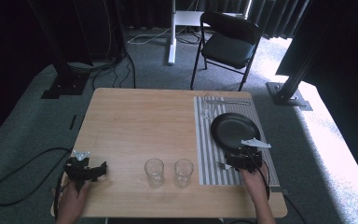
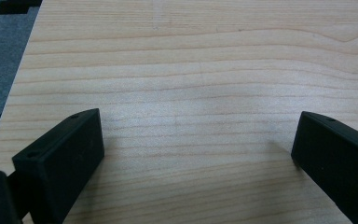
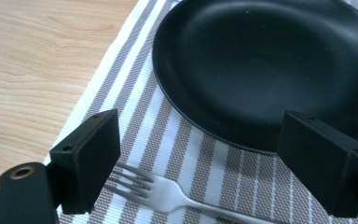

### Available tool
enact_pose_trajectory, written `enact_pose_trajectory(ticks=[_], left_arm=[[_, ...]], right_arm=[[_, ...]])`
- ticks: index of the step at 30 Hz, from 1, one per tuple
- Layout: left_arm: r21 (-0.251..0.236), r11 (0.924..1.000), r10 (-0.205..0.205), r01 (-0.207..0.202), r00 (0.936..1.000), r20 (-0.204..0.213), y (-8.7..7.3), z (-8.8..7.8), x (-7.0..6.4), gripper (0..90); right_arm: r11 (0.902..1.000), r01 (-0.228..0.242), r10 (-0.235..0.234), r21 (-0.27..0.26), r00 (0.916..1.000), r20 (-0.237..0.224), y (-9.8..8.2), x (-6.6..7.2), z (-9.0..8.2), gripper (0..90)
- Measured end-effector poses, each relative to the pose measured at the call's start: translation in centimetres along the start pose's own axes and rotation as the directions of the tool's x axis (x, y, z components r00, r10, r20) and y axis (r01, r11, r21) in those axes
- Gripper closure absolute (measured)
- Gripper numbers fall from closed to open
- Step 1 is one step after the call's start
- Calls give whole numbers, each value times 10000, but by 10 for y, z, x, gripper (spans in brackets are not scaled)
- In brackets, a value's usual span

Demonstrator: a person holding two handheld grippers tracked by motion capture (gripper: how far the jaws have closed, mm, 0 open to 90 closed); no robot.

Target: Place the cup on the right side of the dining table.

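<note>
The right gripper [image 1: 246, 161] hovers low over the striped placemat [image 1: 209, 158] at the near right of the tabletop [image 1: 135, 121], its fingers [image 3: 86, 158] spread wide apart with nothing between them. In the right gripper view a silver fork [image 3: 168, 193] lies flat on the placemat just below and between those fingers, its tines pointing toward the left finger, and the black plate [image 3: 261, 65] sits just beyond it on the same mat. The left gripper [image 1: 86, 170] rests near the tabletop's near left corner, its fingers [image 2: 60, 158] likewise wide apart over bare wood. Two empty glasses [image 1: 154, 171] stand side by side near the front edge, between the grippers.
</note>
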State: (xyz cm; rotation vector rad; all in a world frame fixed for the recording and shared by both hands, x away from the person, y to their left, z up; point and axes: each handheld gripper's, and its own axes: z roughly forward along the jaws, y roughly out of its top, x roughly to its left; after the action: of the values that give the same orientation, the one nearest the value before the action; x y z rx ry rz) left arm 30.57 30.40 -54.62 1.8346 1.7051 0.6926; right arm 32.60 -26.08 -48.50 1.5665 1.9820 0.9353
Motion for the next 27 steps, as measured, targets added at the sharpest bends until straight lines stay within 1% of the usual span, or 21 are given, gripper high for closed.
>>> enact_pose_trajectory(ticks=[4,5,7,9,10,11,12,14,15,16,17,18,20,23,27], left_arm=[[1,10000,0,0,10000,0,0,0,0,26],[3,10000,1,-1,10000,-1,0,0,0,26],[-5,10000,-4,4,10000,2,0,0,0,26],[-25,10000,-25,25,10000,3,0,0,0,26],[-25,10000,-25,25,10000,3,0,0,0,26],[-2,10000,-17,17,10000,3,0,0,0,26],[-2,10000,-17,17,10000,3,0,0,0,26],[-2,10000,-22,22,10000,4,0,0,0,26],[-2,10000,-23,23,10000,2,0,0,0,26],[-2,10000,-23,23,10000,2,0,0,0,26],[-3,10000,-20,20,10000,2,0,0,0,26],[-2,10000,-21,21,10000,1,0,0,0,26],[-2,10000,-21,21,10000,1,0,0,0,26],[2,10000,-18,18,10000,0,0,0,0,26],[2,10000,-17,17,10000,1,0,0,0,26]], right_arm=[[10000,-17,18,-83,9999,125,-6,-3,-2,127],[10000,-61,61,-35,9999,151,-10,-6,-4,127],[10000,-36,36,-16,9999,169,-12,-7,-4,127],[10000,-50,49,72,9999,136,-19,-9,-5,127],[10000,-50,49,72,9999,136,-19,-9,-5,127],[9998,-68,66,160,9999,152,-24,-10,-6,127],[9998,-68,66,160,9999,152,-24,-10,-6,127],[9997,-114,111,237,9998,161,-29,-12,-6,127],[9994,-193,187,273,9996,222,-35,-15,-7,126],[9994,-193,187,273,9996,222,-35,-15,-7,126],[9994,-229,221,261,9993,316,-38,-16,-7,125],[9991,-419,415,118,9987,295,-44,-18,-8,125],[9992,-395,395,-12,9981,483,-50,-20,-9,125],[9991,-423,427,-89,9981,451,-55,-21,-11,125],[9991,-390,379,173,9976,577,-67,-25,-12,122]])
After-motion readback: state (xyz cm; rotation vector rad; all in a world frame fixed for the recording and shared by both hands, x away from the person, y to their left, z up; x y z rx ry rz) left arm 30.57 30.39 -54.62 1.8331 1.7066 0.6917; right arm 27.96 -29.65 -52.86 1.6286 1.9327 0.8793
